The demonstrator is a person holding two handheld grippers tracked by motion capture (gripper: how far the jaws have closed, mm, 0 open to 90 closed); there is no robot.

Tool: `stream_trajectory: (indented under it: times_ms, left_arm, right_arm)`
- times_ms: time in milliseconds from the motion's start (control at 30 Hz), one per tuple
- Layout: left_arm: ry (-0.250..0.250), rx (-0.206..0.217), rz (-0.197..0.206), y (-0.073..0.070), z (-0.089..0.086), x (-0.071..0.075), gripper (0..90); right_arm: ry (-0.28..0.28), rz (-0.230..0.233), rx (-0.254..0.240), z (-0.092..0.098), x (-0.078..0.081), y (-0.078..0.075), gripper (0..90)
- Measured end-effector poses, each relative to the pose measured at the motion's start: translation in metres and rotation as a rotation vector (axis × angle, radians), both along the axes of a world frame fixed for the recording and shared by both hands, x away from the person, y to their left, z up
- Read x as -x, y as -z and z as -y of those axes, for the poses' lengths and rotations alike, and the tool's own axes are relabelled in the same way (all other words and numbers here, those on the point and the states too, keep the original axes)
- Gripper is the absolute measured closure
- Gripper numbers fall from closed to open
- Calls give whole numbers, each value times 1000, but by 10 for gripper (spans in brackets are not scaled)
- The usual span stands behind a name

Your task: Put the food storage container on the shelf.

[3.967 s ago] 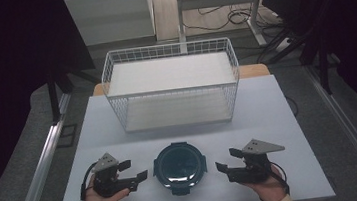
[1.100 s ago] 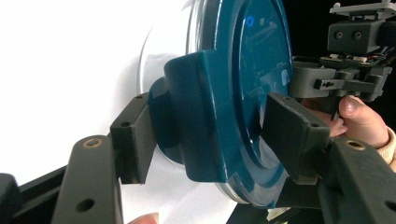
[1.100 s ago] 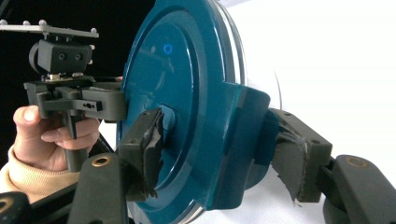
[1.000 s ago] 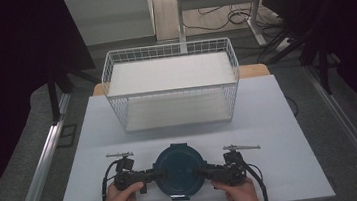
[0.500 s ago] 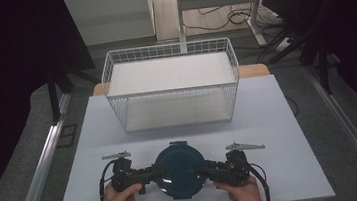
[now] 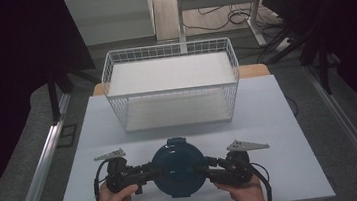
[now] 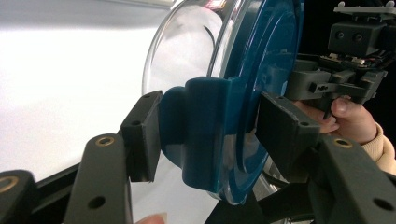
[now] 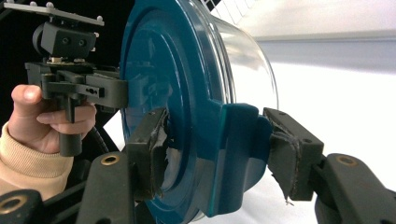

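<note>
A round glass container with a dark teal clip-on lid (image 6: 178,167) sits near the front edge of the white table (image 6: 289,119), on the person's side of the white wire basket (image 6: 173,89) and apart from it. The left gripper (image 6: 146,173) reaches in from the container's left, and in the left gripper view its two black jaws are closed on one of the lid's side latch tabs (image 7: 205,135), one pad on the glass side, the other against the lid's top face. The right gripper (image 6: 205,170) comes from the opposite side; the right gripper view shows its jaws clamped the same way on the opposite latch tab (image 8: 236,154), the worn pad on the right pressed to the tab's outer face. The left hand (image 6: 114,200) and right hand (image 6: 241,192) hold the grippers' handles just nearer the person than the container. The basket holds a flat white sheet (image 6: 171,73).
</note>
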State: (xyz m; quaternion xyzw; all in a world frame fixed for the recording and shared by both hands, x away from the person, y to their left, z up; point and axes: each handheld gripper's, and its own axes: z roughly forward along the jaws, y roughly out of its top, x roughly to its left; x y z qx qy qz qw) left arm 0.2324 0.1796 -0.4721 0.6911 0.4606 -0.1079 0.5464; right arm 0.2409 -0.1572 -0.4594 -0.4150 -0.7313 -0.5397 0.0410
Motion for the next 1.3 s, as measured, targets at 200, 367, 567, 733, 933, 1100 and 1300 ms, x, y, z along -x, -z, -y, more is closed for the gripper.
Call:
stream_trajectory:
  times_ms: [200, 367, 567, 733, 933, 1100, 1300]
  left_arm:
    - [-12, 1, 23, -9, -1, 4, 425]
    - [-10, 4, 54, -17, -1, 8, 425]
    - [-10, -2, 85, -26, 0, 10, 425]
    - [-9, 1, 94, -30, -2, 10, 424]
    - [-12, -22, 129, -38, -2, 10, 425]
    - [-21, -13, 146, -47, -4, 7, 424]
    - [-16, -1, 155, -54, -4, -1, 428]
  right_arm:
    - [-10, 31, 4, -1, 3, -8, 427]
    - [-18, 62, 7, -1, 7, -17, 427]
    - [-22, 100, 10, 0, 9, -27, 426]
    - [-27, 111, 16, -1, 10, -30, 427]
    - [-34, 118, 16, -2, 10, -34, 427]
    - [-38, 141, 16, -4, 6, -42, 426]
    - [-42, 169, 22, -4, -2, -55, 426]
